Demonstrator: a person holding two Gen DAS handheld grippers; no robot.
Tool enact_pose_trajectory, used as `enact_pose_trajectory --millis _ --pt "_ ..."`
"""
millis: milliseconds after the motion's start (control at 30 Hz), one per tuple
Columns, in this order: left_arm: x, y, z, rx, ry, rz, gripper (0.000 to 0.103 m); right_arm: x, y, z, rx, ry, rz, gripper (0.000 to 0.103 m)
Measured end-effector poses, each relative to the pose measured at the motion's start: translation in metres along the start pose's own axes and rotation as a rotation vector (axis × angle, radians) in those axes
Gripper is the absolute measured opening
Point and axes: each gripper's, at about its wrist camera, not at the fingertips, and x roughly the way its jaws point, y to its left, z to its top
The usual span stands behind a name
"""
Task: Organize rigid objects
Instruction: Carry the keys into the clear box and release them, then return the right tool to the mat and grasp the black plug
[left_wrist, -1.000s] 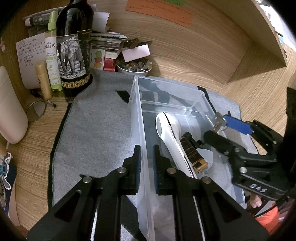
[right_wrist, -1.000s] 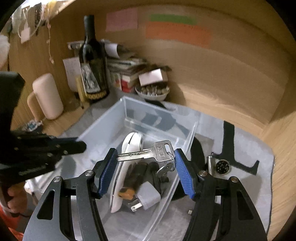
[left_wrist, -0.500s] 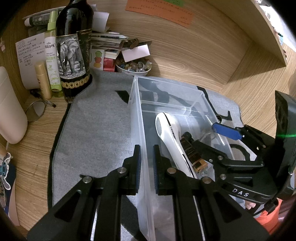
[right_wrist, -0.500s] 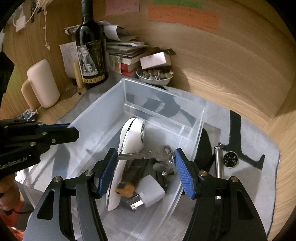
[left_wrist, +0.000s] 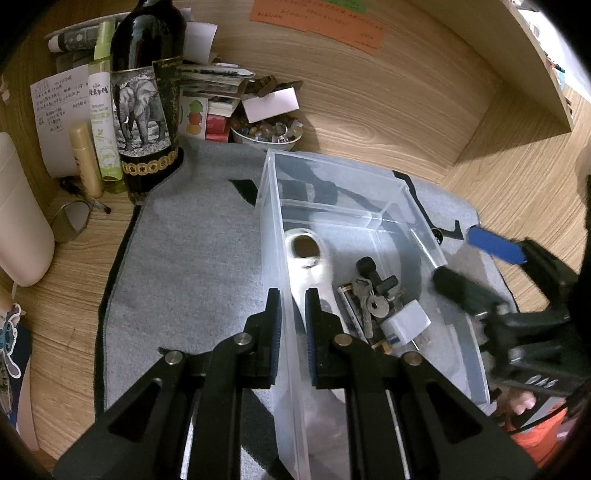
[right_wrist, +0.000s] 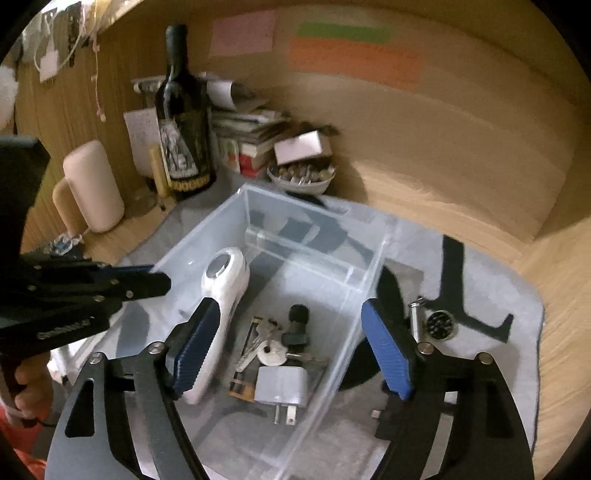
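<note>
Left gripper (left_wrist: 291, 325): sitting at the lower centre of the left wrist view, its fingers pinching the near left wall of the clear plastic bin (left_wrist: 271, 229).
Right gripper (right_wrist: 291, 354): hanging over the bin at the lower centre of the right wrist view; its jaws have just been opening and are standing wide, with nothing between the blue pads (right_wrist: 384, 350).
Keys (right_wrist: 267, 349): lying loose on the bin floor, in the middle of the right wrist view, below the open fingers.
Other contents: a white handheld device (right_wrist: 221, 295) lying along the left wall, a white plug adapter (right_wrist: 282, 387) just below the keys, a black knobbed piece (right_wrist: 297, 325) just above them.
Grey mat (left_wrist: 192, 266): lying under the bin.
Outside the bin: a small metal cylinder (right_wrist: 415, 319) and a round dark part (right_wrist: 439, 325) resting on the mat at the right.
Wine bottle (left_wrist: 146, 99): standing upright at the upper left.
</note>
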Motion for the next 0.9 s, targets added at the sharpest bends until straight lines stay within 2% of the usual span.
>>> enact_pose_trajectory --millis 200,400,633,900 --pt "0.002 -0.001 0.0 0.001 0.003 0.0 0.01 -0.03 -0.019 -0.003 0.023 -0.063 -0.074 0.08" --pt "0.002 -0.002 -0.001 0.001 0.003 0.001 0.01 -0.044 -0.049 -0.016 0.09 -0.07 -0.151 0.08" --pt "0.002 -0.002 -0.001 0.002 0.004 0.0 0.01 -0.024 -0.08 -0.043 0.183 0.024 -0.195 0.08" --pt "0.002 -0.002 -0.001 0.003 0.004 0.001 0.01 0.01 -0.085 -0.074 0.208 0.151 -0.167 0.079"
